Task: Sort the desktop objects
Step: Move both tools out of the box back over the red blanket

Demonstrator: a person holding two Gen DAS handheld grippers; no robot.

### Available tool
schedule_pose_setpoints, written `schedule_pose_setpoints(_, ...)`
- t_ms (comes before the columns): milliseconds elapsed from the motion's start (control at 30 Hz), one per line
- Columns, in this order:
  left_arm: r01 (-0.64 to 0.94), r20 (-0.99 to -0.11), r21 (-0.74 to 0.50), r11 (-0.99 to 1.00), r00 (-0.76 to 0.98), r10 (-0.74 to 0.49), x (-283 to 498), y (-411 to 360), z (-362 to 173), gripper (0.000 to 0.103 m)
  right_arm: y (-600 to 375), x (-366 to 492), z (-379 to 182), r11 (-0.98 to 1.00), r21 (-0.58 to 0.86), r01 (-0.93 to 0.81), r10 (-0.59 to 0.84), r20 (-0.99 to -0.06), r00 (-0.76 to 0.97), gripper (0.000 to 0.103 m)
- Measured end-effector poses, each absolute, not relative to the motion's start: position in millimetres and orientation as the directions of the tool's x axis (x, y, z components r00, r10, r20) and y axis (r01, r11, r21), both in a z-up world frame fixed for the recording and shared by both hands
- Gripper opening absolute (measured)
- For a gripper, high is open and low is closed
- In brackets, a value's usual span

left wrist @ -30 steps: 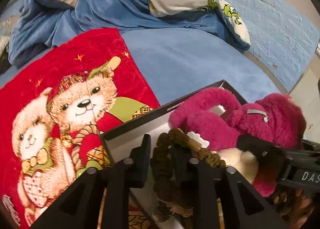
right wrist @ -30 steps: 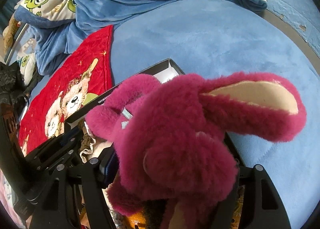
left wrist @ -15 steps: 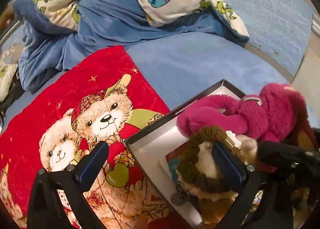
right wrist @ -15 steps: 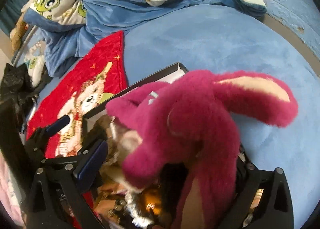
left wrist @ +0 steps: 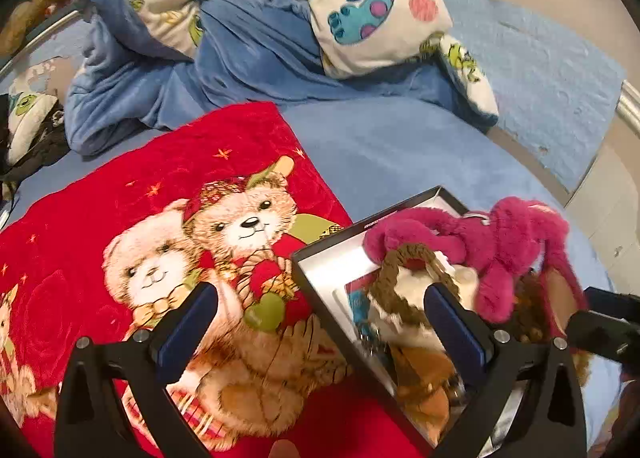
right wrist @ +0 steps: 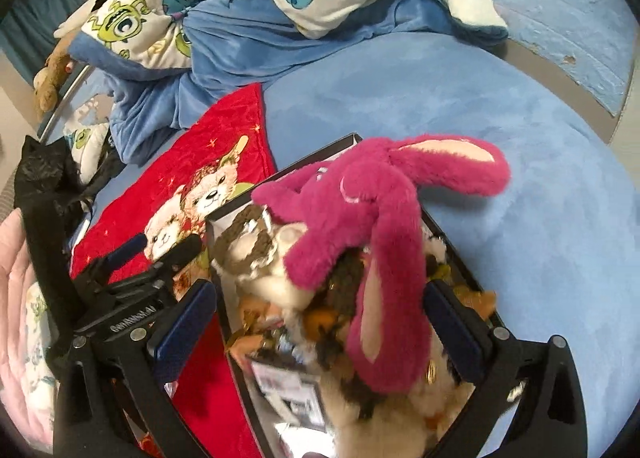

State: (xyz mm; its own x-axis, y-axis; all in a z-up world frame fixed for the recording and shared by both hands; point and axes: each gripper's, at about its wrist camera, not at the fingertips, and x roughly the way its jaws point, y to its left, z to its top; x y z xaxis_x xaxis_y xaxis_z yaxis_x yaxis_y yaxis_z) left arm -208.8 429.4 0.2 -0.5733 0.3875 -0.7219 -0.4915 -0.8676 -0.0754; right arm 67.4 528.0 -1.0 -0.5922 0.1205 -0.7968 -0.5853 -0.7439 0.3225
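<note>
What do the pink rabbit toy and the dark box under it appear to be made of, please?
The pink rabbit toy looks like long-pile synthetic plush: fuzzy, matte, with limp, drooping ears. The dark box seems to be rigid card, dark outside with a pale, slightly glossy lining; its thin, straight, sharp-cornered walls suggest this, though plastic is possible.

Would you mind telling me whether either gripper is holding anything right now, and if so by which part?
Nothing is held. The left gripper and right gripper both stand open; the pink plush rabbit lies in the box.

Blue bed (left wrist: 400, 145) with rumpled cartoon-print quilt (left wrist: 372, 17), red bear blanket (left wrist: 160, 217).
</note>
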Motion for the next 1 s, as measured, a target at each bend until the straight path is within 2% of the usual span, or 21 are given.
schedule_pose_setpoints(167,-0.470,-0.699,-0.112,-0.876,-0.589,0.405,-177.2,397.6,13.9,0.103,497.8,80.9,8.8,-0.781,0.265,-0.566,0.161,-0.790,-0.592,0.103)
schedule_pose_setpoints(433,-0.396,-0.675,-0.142,-0.907,-0.632,0.381,-135.5,321.9,34.2,0.103,440.6,94.3,34.9,-0.839,0.266,-0.474,0.162,-0.711,-0.685,0.103)
schedule_pose_setpoints(633,-0.261,-0.674,-0.137,-0.956,-0.682,0.283,-120.4,229.3,42.2,0.103,394.2,83.7,45.1,-0.870,0.266,-0.414,0.141,-0.672,-0.727,0.103)
schedule_pose_setpoints(833,-0.095,-0.687,-0.122,-0.988,-0.711,0.153,-100.3,128.9,39.0,0.103,338.1,46.3,43.4,-0.900,0.315,-0.302,0.028,-0.649,-0.760,0.103)
schedule_pose_setpoints(1000,-0.008,-0.684,-0.149,-0.989,-0.721,0.109,-82.9,73.4,40.1,0.103,287.1,21.6,46.9,-0.927,0.306,-0.218,-0.028,-0.635,-0.772,0.103)
